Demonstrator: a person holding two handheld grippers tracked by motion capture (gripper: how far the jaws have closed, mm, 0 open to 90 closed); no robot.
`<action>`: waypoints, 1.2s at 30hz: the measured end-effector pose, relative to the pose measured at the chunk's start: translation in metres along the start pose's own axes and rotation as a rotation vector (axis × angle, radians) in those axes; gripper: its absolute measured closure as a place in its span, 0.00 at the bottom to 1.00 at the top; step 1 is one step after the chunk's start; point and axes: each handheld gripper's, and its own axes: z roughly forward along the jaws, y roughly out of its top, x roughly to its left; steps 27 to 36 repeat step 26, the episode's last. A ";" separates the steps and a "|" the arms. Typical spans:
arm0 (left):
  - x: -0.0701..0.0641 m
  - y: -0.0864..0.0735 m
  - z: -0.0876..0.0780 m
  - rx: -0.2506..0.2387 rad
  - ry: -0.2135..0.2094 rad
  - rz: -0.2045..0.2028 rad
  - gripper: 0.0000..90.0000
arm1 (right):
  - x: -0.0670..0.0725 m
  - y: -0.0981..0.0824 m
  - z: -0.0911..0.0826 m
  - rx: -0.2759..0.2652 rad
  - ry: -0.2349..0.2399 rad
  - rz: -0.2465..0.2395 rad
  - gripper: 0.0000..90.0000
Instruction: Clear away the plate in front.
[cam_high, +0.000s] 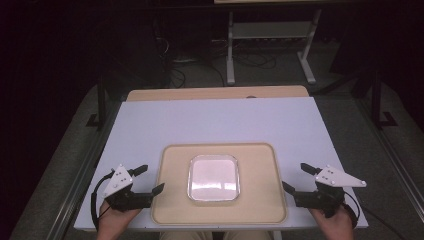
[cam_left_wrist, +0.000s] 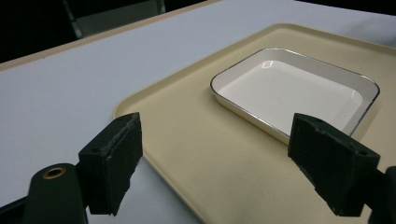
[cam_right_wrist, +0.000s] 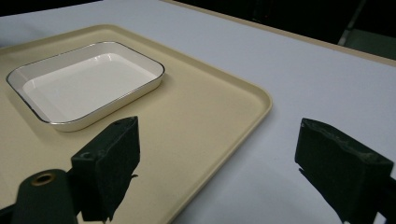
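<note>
A beige tray (cam_high: 260, 200) lies at the front middle of the white table (cam_high: 215, 120). On it sits an empty white square dish (cam_high: 213, 177) with a thin dark rim. My left gripper (cam_high: 153, 178) rests at the tray's left edge, open, one jaw over the tray rim and one over the table. The left gripper view has the tray (cam_left_wrist: 187, 140) and dish (cam_left_wrist: 289, 88) beyond my left gripper (cam_left_wrist: 219, 163), with nothing between the jaws. My right gripper (cam_high: 294, 175) sits open just off the tray's right edge. Its own view shows the right gripper (cam_right_wrist: 217, 168) straddling the tray (cam_right_wrist: 196, 116) rim, the dish (cam_right_wrist: 84, 79) farther left.
A wooden strip (cam_high: 215, 93) borders the table's far side. Beyond it, on the dark floor, stand a metal desk frame (cam_high: 270, 45) and loose cables (cam_high: 175, 75). Dark rails (cam_high: 101, 100) flank the table on both sides.
</note>
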 end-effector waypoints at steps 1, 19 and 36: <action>-0.001 -0.001 0.000 0.004 -0.005 0.005 0.18 | 0.000 0.000 0.000 0.000 0.002 -0.001 0.15; -0.006 -0.004 0.001 0.016 -0.016 0.025 0.18 | 0.003 -0.001 0.002 -0.003 0.041 -0.007 0.15; -0.006 -0.004 0.002 0.013 -0.023 0.029 0.18 | 0.004 -0.001 0.002 -0.003 0.051 -0.010 0.15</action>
